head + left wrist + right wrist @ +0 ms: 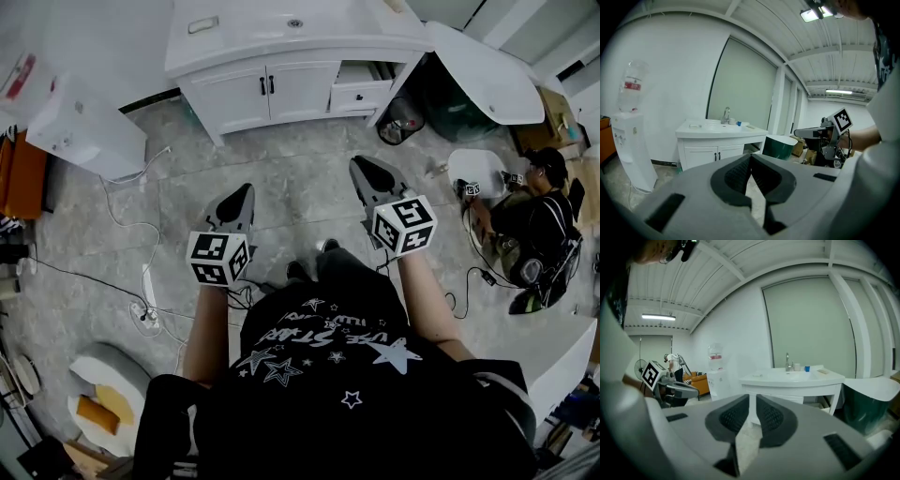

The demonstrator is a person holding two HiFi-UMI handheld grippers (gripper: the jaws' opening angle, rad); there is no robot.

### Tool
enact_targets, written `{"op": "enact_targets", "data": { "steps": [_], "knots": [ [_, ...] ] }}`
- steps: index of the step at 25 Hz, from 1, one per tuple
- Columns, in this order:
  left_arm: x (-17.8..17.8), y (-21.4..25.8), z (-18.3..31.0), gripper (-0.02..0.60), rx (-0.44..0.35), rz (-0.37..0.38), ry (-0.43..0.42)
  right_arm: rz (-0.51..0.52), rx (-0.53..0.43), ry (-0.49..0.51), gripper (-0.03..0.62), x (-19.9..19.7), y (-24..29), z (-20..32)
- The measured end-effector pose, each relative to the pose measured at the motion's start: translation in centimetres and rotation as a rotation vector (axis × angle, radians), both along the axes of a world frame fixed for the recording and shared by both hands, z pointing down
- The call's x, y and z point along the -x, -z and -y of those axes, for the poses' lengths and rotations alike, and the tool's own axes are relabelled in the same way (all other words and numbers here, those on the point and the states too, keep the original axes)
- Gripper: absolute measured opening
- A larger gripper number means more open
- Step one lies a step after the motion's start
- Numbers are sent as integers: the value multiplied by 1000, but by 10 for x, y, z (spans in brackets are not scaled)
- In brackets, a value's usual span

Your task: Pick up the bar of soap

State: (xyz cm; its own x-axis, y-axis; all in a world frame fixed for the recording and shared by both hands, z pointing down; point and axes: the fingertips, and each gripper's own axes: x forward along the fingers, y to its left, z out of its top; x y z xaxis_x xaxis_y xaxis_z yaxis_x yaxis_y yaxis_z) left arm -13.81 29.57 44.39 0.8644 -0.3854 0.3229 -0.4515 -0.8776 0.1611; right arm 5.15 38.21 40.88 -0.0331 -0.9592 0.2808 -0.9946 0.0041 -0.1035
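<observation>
We held the left gripper (246, 190) and the right gripper (359, 165) out at waist height over the floor, each with its jaws pressed together on nothing. The small pale rectangle that we took for the bar of soap (202, 25) lay flat on the left end of the white vanity counter (253, 42). It was well apart from both grippers, ahead of them and a little to the left, with its long axis running roughly along the counter's front edge. We judged the left gripper the nearer, though it would have to travel forward and spread its jaws across the bar's short side.
</observation>
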Motion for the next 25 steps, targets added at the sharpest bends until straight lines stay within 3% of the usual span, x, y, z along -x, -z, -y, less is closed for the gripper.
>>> {"op": "enact_targets", "data": {
  "steps": [9,16,25],
  "knots": [
    [4,-5,11,11,9,21,16,15,11,69,339,1,-10,32],
    [-15,-11,55,11,-1,45,59,55,27,80,411,-34,-31,79],
    [-80,-19,147,11,11,71,130,129,30,93,414,-119,-42,183]
  ]
}}
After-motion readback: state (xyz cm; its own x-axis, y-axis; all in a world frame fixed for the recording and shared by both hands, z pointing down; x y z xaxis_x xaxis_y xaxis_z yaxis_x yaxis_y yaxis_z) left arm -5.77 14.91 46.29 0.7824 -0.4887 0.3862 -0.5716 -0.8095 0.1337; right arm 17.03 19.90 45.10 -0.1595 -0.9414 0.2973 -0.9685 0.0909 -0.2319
